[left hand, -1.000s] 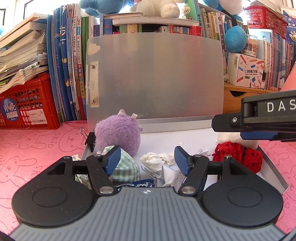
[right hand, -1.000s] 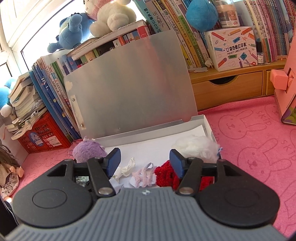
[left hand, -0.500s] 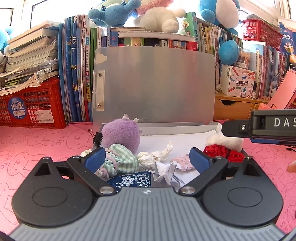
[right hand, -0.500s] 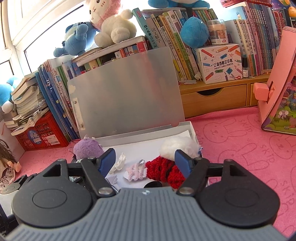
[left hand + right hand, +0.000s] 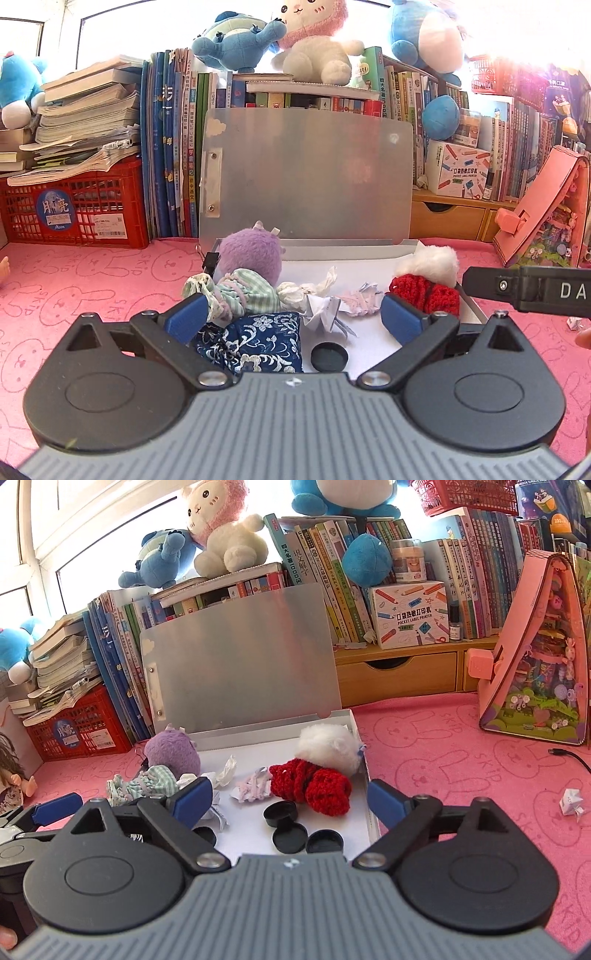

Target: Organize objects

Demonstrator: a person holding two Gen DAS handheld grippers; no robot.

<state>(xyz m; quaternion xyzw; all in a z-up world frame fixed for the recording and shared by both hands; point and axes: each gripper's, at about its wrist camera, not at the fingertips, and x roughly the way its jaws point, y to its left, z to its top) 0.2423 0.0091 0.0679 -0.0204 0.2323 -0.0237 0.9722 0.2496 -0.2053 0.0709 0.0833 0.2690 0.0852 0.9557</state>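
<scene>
Both claws pulled back & spread wider; left claw and right claw released, empty, over the box w/ toys

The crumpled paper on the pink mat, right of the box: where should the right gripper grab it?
Come straight down over the crumpled paper with the right gripper, closing across its bunched middle. It lies alone on the mat, apart from the box, so every side is free.
</scene>
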